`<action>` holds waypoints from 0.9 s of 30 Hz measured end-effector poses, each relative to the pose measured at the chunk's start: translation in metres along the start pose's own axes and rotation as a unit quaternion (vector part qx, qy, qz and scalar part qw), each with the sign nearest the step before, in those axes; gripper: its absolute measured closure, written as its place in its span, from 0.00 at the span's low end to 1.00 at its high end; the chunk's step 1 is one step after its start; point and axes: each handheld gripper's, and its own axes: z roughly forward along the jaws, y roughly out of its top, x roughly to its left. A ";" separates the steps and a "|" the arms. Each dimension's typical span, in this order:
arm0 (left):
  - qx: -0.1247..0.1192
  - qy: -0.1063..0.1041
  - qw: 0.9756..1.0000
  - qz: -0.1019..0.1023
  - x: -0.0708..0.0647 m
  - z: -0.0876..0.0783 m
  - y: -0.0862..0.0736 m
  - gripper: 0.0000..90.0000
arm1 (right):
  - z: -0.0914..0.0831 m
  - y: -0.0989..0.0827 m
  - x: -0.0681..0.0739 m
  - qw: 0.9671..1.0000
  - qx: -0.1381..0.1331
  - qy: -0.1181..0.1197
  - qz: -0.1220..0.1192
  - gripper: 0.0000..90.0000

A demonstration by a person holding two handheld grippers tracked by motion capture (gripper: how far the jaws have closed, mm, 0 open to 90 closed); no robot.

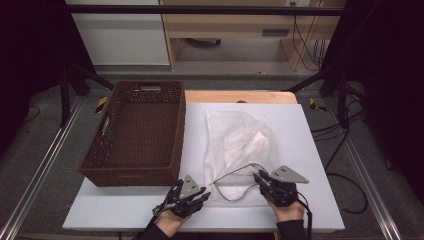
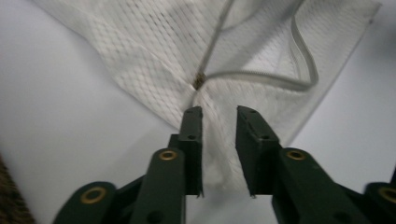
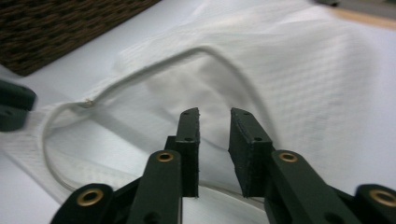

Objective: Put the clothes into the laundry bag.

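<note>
The mesh bag (image 1: 239,142) lies flat on the white table (image 1: 305,150), with its unzipped mouth toward me at the near edge. I see my left gripper (image 2: 219,116) with jaws apart over the bag's corner, pressing nothing. My right gripper (image 3: 214,116) is parted too, above the zipper edge (image 3: 154,70), holding nothing. Free table surface lies right of the bag. On its left, just beside it, stands the brown basket (image 1: 172,135), reaching the far edge.

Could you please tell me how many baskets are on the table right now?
1. The brown woven basket stands on the left side of the white table, left of the white mesh bag. It looks empty; nothing suggests another basket hidden.
</note>
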 end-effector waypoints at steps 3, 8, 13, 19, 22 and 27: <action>0.000 0.012 1.000 0.013 0.004 0.005 0.010 0.68 | -0.007 -0.008 -0.013 1.000 0.003 -0.030 0.005 0.69; 0.016 0.010 1.000 0.011 0.012 0.028 0.022 0.63 | 0.002 -0.018 -0.027 0.998 0.028 -0.045 0.021 0.65; 0.027 -0.008 1.000 0.005 0.013 0.047 0.029 0.62 | 0.014 -0.020 -0.030 0.998 0.046 -0.044 0.021 0.70; 0.019 -0.028 0.999 0.007 0.007 0.051 0.030 0.60 | 0.016 -0.020 -0.031 0.998 0.050 -0.045 0.017 0.71; 0.014 -0.017 0.999 0.028 -0.001 0.048 0.037 0.56 | 0.016 -0.020 -0.032 0.997 0.050 -0.047 0.020 0.74; 0.030 0.007 0.999 0.036 -0.008 0.060 0.043 0.67 | 0.018 -0.018 -0.031 0.997 0.055 -0.043 0.019 0.91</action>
